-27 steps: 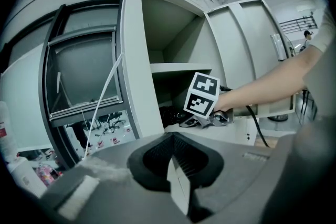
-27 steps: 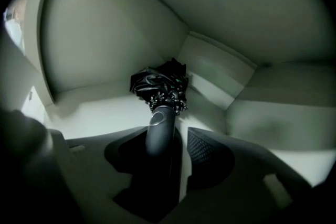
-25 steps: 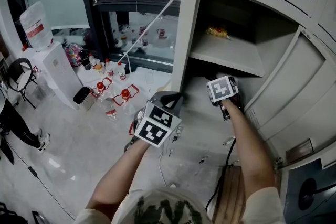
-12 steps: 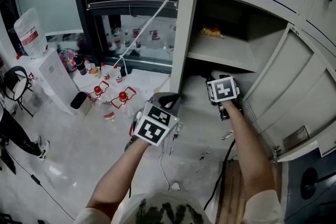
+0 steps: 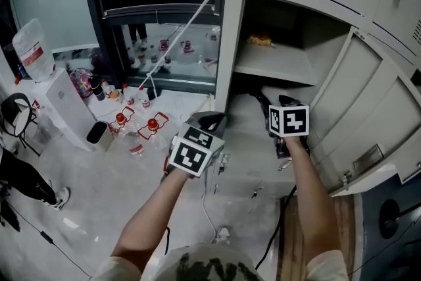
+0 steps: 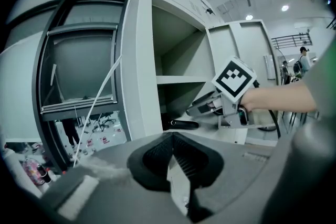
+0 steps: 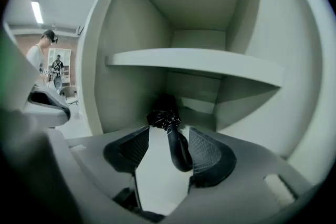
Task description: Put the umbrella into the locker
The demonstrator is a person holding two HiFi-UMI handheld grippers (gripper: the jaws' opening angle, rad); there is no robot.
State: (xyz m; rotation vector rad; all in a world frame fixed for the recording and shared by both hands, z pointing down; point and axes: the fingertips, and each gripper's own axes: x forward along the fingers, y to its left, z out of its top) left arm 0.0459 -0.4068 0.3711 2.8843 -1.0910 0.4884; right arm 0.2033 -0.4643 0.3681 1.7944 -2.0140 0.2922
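A black folded umbrella (image 7: 163, 115) lies in the lower compartment of the open grey locker (image 5: 276, 66), its curved handle (image 7: 178, 152) pointing out at me. My right gripper (image 7: 169, 136) stands at the compartment's mouth, open; the handle sits between its pads, close to the right one, with a gap on the left. In the head view the right gripper (image 5: 275, 107) is at the lower opening and the umbrella (image 5: 261, 100) shows just ahead of it. My left gripper (image 5: 210, 119) hangs outside the locker's left edge, shut and empty. The left gripper view shows the umbrella handle (image 6: 181, 124).
The locker door (image 5: 358, 102) swings open on the right. A small yellow item (image 5: 261, 40) lies on the upper shelf. Bottles (image 5: 138, 122) and a water dispenser (image 5: 46, 85) stand on the floor to the left. A white rod (image 5: 184, 29) leans against the locker. A cable (image 5: 205, 207) trails below.
My right gripper has drawn back a little from the lower compartment, towards me. The left gripper has stayed roughly where it was.
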